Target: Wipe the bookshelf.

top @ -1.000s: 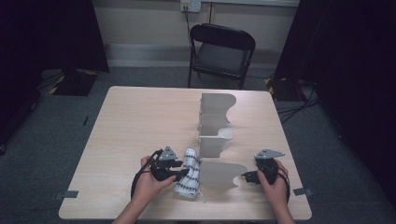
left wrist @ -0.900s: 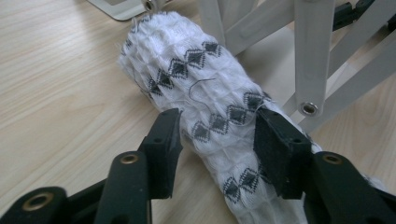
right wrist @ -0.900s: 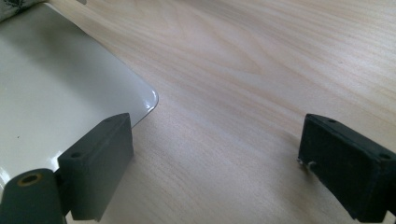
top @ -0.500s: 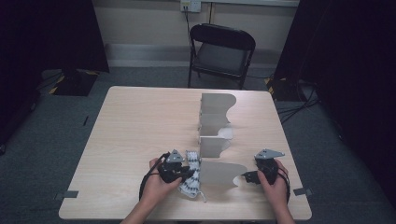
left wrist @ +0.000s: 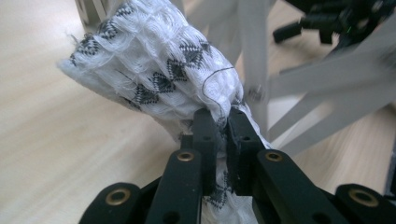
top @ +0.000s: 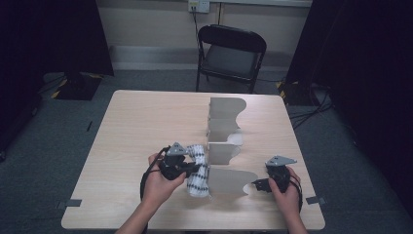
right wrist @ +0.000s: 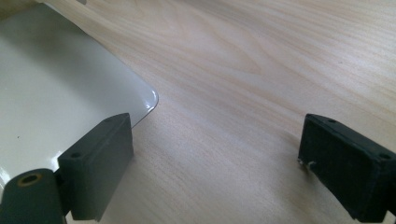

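The left gripper (top: 195, 169) is clamped on a rolled white cloth with black diamond patterns (top: 197, 170). In the left gripper view its 2 black jaws stand almost together, and a fold of the cloth (left wrist: 159, 74) is pinched between the pads; the jaws have just been closing on it. From the grip the roll goes toward 11 o'clock in that view, above the light wooden table (left wrist: 56, 140). In the high view the left hand (top: 158, 183) comes in from 6 o'clock, and the cloth is at about 7 o'clock from the middle of the table (top: 146, 122), just beside the near panel of the grey metal rack (top: 229, 180). I cannot tell if the cloth touches this panel.

The right gripper (top: 258, 185) has its jaws wide apart, with nothing between them. In the right gripper view the 2 pads (right wrist: 100, 163) are low above the wood, and the rounded corner of a grey panel (right wrist: 70, 93) lies at 10 o'clock, just behind the left pad. In the high view the right hand (top: 285, 187) holds this gripper at about 5 o'clock on the table, pointing at the low end of the near panel.

The rack has 3 curved panels in a row, from the near edge toward 12 o'clock. Behind the table, at 12 o'clock, a black folding chair (top: 231, 53) stands on the grey carpet (top: 58, 146).
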